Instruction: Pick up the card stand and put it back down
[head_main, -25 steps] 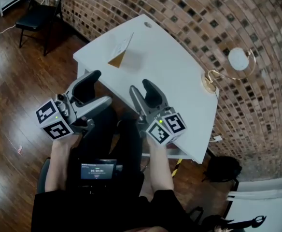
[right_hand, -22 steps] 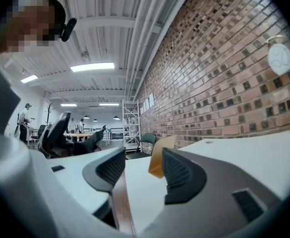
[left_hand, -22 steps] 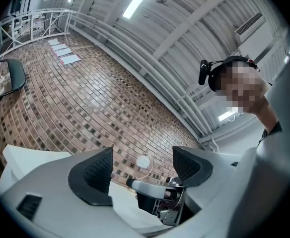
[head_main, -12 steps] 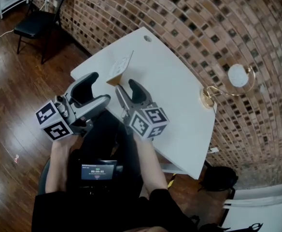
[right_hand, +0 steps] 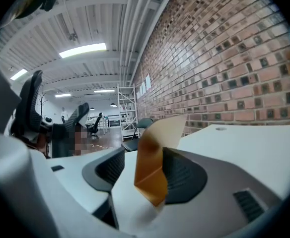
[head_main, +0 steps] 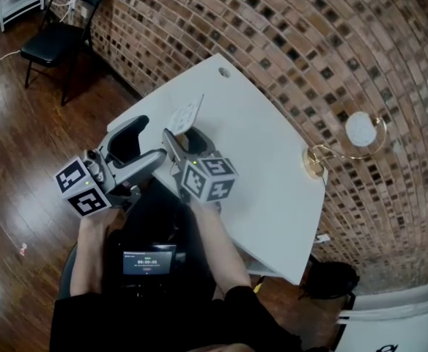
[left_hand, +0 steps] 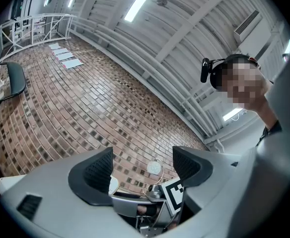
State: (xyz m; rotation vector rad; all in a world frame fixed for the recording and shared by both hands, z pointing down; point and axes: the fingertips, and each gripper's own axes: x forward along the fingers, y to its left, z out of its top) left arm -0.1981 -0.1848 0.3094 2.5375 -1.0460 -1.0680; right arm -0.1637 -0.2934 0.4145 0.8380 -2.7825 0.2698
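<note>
A glossy dark wood floor (head_main: pixel 23 130) is gleaming around a smooth, matt white table (head_main: pixel 262 152). The card stand (head_main: pixel 185 116) is looking like thin, smooth card. A rough brick wall (head_main: pixel 309 35) is rising behind.

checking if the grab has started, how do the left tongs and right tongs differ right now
The right tongs have the card stand standing between their jaws; the left tongs have nothing between theirs. The right tongs reach over the white table at the stand; the left tongs sit by its near edge, tilted up toward the brick wall. Shared: both pairs of jaws are apart, neither clamped.
</note>
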